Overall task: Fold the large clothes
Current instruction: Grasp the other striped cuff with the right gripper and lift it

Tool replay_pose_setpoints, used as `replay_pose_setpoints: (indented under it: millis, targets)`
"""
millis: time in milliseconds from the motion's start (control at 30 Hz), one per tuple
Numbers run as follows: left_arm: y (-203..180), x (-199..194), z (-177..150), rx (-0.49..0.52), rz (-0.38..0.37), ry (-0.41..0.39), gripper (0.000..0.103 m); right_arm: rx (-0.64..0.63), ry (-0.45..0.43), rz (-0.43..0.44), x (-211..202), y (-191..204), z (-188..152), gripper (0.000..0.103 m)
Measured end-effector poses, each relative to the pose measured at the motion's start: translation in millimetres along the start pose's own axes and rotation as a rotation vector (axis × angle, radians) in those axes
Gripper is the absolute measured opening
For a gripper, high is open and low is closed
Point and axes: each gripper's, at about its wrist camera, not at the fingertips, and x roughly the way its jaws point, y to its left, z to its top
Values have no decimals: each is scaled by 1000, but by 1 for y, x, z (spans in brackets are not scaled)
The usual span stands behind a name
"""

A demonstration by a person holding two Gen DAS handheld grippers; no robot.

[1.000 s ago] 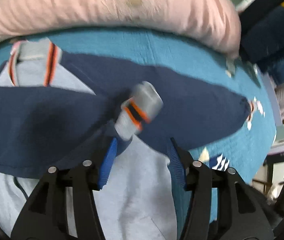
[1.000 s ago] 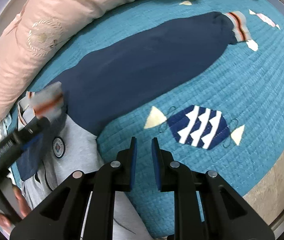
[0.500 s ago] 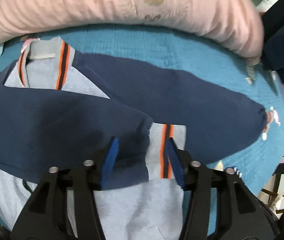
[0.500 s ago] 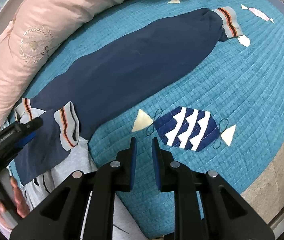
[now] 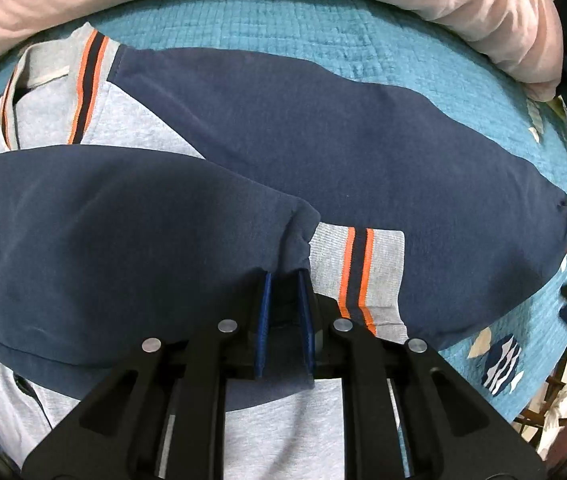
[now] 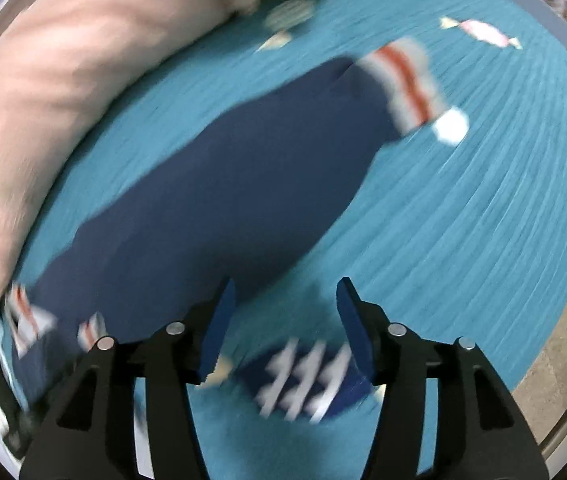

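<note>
1. A sweatshirt point(image 5: 131, 120) with a grey body and navy sleeves is laid on a teal quilt point(image 5: 283, 28), with a pink pillow point(image 5: 483, 4) along the far edge.
2. One navy sleeve point(image 5: 103, 248) is folded across the grey chest; its grey cuff point(image 5: 363, 272) with orange and navy stripes is laid flat just right of the left gripper point(image 5: 283, 312).
3. The left gripper's blue pads are drawn narrow – navy sleeve fabric beside the cuff is seen between them, apparently pinched.
4. The other sleeve point(image 6: 211, 200) is stretched out straight over the quilt, ending in a striped cuff point(image 6: 403, 80) at the far end.
5. The right gripper point(image 6: 285, 316) is held over the quilt with fingers spread wide – nothing is held. This view is motion-blurred.
6. A navy-and-white fish pattern point(image 6: 307, 380) on the quilt is seen just below the right fingers.
</note>
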Motion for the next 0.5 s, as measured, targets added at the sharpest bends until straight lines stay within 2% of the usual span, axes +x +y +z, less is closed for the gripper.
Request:
replay_pose_setpoints:
  millis: [167, 233, 367, 433, 500]
  targets:
    - [1, 0, -3, 9, 3, -18, 14, 73, -22, -70, 20, -35, 63, 62]
    - [-1, -1, -4, 22, 19, -28, 14, 92, 9, -91, 35, -44, 79, 65]
    - [-2, -1, -4, 30, 30, -41, 14, 141, 70, -62, 71, -51, 98, 67]
    - [-1, -1, -4, 29, 27, -45, 14, 162, 16, -69, 77, -51, 100, 76]
    - [-2, 0, -5, 22, 26, -47, 14, 150, -31, -88, 80, -45, 101, 76]
